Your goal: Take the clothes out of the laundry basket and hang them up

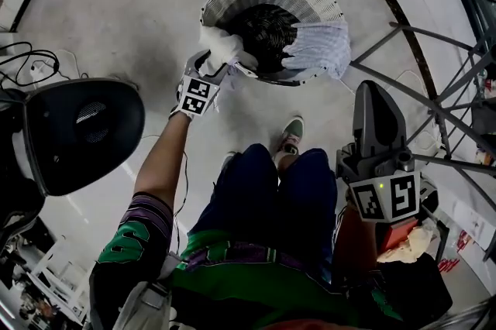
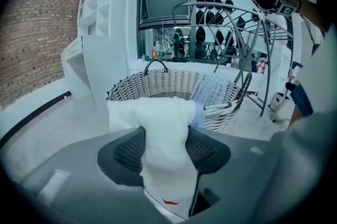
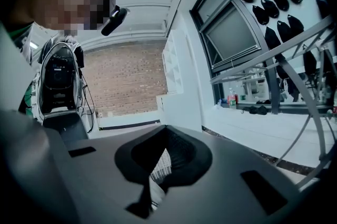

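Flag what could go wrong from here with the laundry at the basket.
1. The white cloth lies between the left gripper's wide-open jaws, not yet pinched; lifting before they close would probably leave it behind.
2. That cloth drapes over the rim of the basket, so a sideways pull might tip or drag the basket.
3. The blue cloth hangs over the rim's other side and could slide to the floor if the basket is jolted.

light: bright, even, diffuse | shadows: soft | edges: fisheye warp, dark vignette | blur: slight
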Demonstrator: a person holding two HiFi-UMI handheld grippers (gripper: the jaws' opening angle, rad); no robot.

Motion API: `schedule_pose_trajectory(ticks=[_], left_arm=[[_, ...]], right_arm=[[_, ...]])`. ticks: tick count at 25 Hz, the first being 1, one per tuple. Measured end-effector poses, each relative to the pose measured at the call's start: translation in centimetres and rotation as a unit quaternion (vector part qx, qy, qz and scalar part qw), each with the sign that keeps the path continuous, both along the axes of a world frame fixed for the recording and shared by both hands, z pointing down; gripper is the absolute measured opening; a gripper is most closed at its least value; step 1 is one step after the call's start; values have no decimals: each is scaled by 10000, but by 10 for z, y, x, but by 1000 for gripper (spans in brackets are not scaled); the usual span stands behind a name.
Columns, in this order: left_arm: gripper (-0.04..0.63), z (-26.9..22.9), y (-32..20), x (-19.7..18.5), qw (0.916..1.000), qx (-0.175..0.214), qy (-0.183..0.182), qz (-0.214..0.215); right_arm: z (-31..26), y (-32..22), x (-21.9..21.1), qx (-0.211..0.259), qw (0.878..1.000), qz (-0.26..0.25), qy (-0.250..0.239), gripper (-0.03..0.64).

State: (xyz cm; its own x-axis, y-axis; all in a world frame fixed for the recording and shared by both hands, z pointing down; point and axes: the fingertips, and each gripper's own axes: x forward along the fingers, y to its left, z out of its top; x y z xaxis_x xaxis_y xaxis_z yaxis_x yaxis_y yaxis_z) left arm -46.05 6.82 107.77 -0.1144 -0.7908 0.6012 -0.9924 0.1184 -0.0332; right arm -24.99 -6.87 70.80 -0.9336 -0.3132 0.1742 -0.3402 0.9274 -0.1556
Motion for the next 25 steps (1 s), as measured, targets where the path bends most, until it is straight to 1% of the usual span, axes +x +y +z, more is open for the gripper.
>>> schedule_pose_trajectory(ticks=[1,2,3,5,9,13,20,25], left_arm=[[212,-1,1,0,10000,-80,-7,-24],[149,-2,2,-1,9999,-145,-13,-59],[108,-4,4,-2,9998,-194,-13,-97],[85,-7,8,-3,9996,-253,18,-156],[75,-21,18,2,9994,-253,134,-213],[74,-56,23,2,9995,-102,151,-246],[75,-162,30,7,9996,178,41,-200],[75,-241,36,9,9992,374,-124,-110]], right_arm=[[-2,0,1,-17,10000,8,23,0],[-4,-1,3,-33,10000,20,45,0],[-7,-1,3,-48,10000,33,60,0],[-13,-4,4,-71,9999,61,70,0],[-27,-4,3,-114,9999,60,107,0],[-53,6,1,-119,9998,51,119,0],[-122,29,23,-244,9995,178,98,0],[-180,45,33,-142,9995,271,-15,0]])
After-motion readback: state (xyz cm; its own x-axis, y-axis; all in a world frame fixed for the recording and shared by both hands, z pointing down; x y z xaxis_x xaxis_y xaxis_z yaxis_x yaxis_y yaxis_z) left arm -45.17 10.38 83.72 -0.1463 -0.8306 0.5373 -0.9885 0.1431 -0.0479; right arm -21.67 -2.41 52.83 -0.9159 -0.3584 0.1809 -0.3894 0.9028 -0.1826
